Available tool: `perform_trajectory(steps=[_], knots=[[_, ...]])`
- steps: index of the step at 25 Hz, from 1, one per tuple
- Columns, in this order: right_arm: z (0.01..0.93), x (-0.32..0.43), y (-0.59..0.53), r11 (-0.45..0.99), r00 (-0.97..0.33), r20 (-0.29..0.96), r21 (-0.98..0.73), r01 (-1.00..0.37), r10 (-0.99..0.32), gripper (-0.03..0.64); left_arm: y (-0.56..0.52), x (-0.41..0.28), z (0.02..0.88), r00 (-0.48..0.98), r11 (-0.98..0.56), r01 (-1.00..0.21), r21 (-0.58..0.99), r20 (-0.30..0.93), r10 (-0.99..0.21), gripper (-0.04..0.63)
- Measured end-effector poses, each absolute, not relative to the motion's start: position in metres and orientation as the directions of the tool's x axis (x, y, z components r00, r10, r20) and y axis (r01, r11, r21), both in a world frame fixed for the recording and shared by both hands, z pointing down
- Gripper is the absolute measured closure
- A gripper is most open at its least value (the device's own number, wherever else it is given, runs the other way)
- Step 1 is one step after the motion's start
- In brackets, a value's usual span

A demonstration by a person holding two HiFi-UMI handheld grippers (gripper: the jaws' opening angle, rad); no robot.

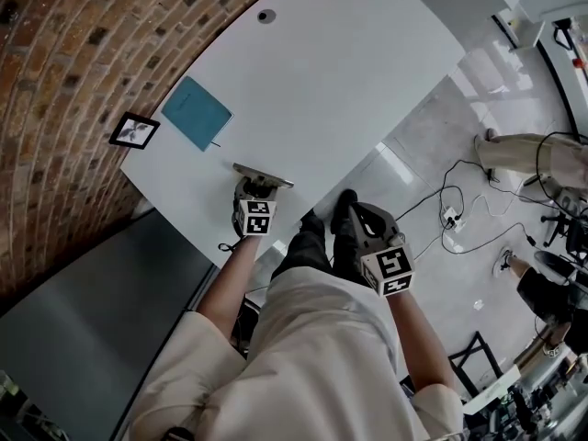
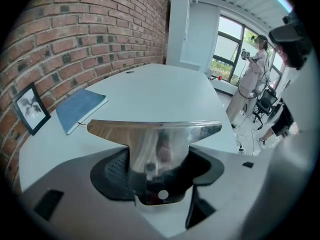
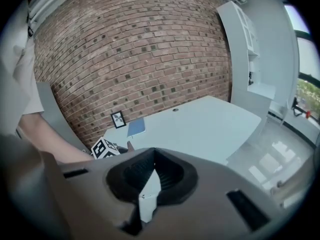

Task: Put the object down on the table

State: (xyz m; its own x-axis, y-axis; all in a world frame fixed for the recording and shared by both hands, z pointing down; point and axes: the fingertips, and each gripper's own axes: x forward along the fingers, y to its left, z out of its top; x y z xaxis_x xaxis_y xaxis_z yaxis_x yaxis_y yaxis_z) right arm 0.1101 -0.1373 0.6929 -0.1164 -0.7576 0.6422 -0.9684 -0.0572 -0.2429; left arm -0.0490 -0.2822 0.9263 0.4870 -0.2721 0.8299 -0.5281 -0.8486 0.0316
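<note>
left gripper (image 2: 158, 170): clamped on shiny flared steel piece (image 2: 155, 133), held over white table (image 2: 165, 86) | right gripper (image 3: 150, 176): pressed together, nothing held | put-down judged pending: lowering, release left

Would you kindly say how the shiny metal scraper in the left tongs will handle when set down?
The metal scraper is probably stiff: its wide edge runs straight. Its mirror finish suggests it may slip in the left tongs. Being flat, it should rest steadily on the white table, not roll.
</note>
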Motion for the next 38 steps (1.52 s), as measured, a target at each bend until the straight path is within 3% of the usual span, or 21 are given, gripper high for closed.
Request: perform_trajectory(steps=[13, 15, 18, 35, 38], knots=[[0.704, 0.117, -0.131, -0.08, -0.108, 0.662, -0.247, -0.966, -0.742, 0.614, -0.287, -0.045, 0.942, 0.456, -0.828, -0.559, 0.047, 0.851, -0.26, 0.303], [0.704, 0.12, -0.129, -0.084, -0.103, 0.657, -0.247, -0.965, -0.746, 0.614, -0.284, -0.045, 0.944, 0.458, -0.818, -0.57, 0.08, 0.857, -0.236, 0.25], [0.703, 0.12, -0.125, -0.079, -0.107, 0.662, -0.245, -0.966, -0.742, 0.614, -0.281, -0.041, 0.94, 0.476, -0.814, -0.57, 0.11, 0.852, -0.219, 0.225], [0.669, 0.113, -0.14, -0.049, -0.077, 0.629, -0.181, -0.982, -0.774, 0.614, -0.289, -0.049, 0.853, 0.565, -0.812, -0.571, 0.121, 0.776, -0.281, 0.23], [0.657, 0.107, -0.144, -0.022, -0.088, 0.616, -0.169, -0.985, -0.783, 0.614, -0.287, -0.054, 0.823, 0.597, -0.806, -0.576, 0.134, 0.743, -0.303, 0.261]])
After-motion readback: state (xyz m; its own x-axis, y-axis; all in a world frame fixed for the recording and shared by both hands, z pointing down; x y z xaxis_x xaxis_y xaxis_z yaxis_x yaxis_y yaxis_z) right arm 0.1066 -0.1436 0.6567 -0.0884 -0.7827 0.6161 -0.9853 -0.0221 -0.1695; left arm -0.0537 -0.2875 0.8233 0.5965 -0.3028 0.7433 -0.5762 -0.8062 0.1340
